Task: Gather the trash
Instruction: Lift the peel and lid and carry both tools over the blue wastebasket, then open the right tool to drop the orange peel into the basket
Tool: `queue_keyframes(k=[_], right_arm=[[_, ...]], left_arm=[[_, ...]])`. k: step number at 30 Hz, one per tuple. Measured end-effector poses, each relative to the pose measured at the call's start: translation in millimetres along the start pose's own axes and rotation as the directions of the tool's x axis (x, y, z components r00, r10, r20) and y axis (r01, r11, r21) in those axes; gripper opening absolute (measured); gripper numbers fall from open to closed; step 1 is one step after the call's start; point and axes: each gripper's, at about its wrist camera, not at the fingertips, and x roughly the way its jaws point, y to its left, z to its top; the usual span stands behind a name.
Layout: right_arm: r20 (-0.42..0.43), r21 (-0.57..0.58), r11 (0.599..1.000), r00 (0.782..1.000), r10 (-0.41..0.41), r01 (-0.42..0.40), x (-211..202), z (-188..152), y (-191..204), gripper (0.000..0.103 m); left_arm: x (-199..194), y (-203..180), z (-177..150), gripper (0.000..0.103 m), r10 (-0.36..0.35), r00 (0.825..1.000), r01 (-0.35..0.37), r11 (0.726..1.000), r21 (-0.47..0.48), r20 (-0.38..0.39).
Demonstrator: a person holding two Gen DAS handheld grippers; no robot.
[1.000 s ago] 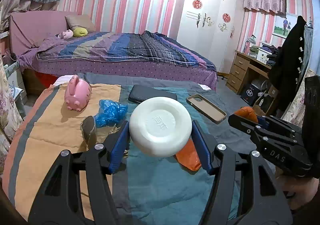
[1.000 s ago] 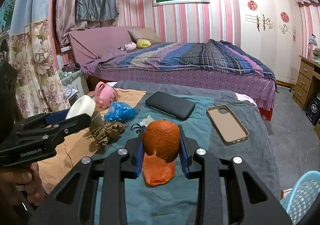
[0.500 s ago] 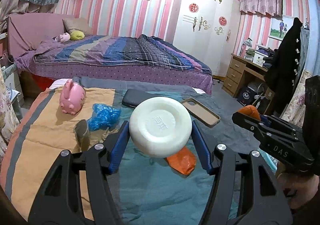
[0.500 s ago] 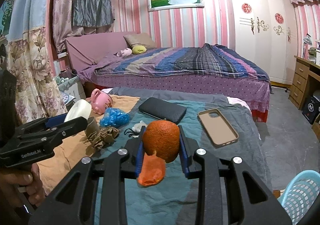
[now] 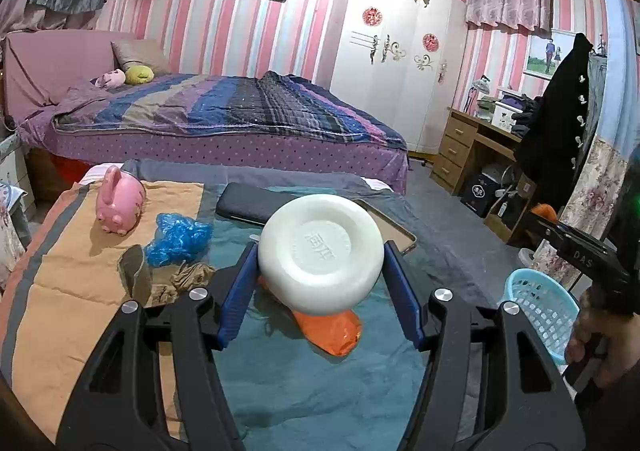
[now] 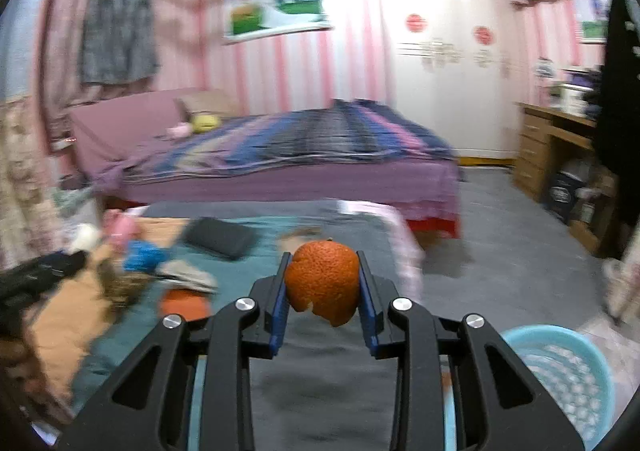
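The orange peel (image 6: 323, 279), a domed shell with a ragged lower edge, sits clamped between the blue pads of the right gripper (image 6: 323, 287), held in the air over the grey end of the table cloth (image 6: 320, 383). The basket (image 6: 568, 379), pale blue and latticed, stands on the floor low and to the right of that gripper, just past the table's edge, so the drop looks to turn on carrying the peel rightward and down until it hangs over the basket's open mouth. The right hand is plainly the nearer one; in the left wrist view the basket (image 5: 540, 303) lies well off to the right, with the right gripper's black body (image 5: 576, 251) between it and the wall. The left gripper (image 5: 320, 283) is closed on a white bowl (image 5: 320, 251), held on its side with its base towards the camera, above the teal part of the cloth. Below it lies an orange bag (image 5: 332, 327), and to the left a blue wad (image 5: 178, 239), brown crumpled paper (image 5: 188, 279) and a pink piggy bank (image 5: 120, 203). My guess is the peel goes in first, while the bowl waits its turn.
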Motion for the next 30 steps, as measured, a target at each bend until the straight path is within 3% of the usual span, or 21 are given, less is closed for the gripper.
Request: queue_keyframes(k=[2,7,17,19,22,30], right_arm=[[-0.020,0.004,0.996,0.996,-0.091,0.091,-5.2,-3.3,-18.6,0.031],[-0.044,0.079,0.981,0.984,-0.173,0.176,-22.4,-11.9,-61.9,0.031],[-0.039,0.142,0.968,0.979,-0.201,0.205,-42.6,-18.2,-99.3,0.031],[-0.019,0.139,0.968,0.978,-0.206,0.207,-48.9,-14.5,-102.2,0.031],[0.002,0.141,0.964,0.974,-0.228,0.226,-55.7,-11.4,-107.6,0.031],[-0.034,0.178,0.952,0.969,-0.246,0.248,-58.1,-17.4,-135.7,0.031]], left_arm=[[0.0,-3.7,0.2,0.060,0.004,1.000,-0.004,1.000,0.003,0.005],[4.5,-14.0,-2.7,0.060,-0.015,1.000,0.015,1.000,0.009,-0.002],[20.5,-49.3,-5.6,0.060,-0.062,0.997,0.064,0.997,0.053,-0.046],[25.2,-63.0,0.4,0.060,-0.090,0.995,0.093,0.995,0.045,-0.050],[31.5,-97.4,6.8,0.060,-0.114,0.992,0.119,0.987,0.110,-0.051],[47.2,-186.7,11.5,0.060,-0.231,0.970,0.241,0.956,0.168,-0.078]])
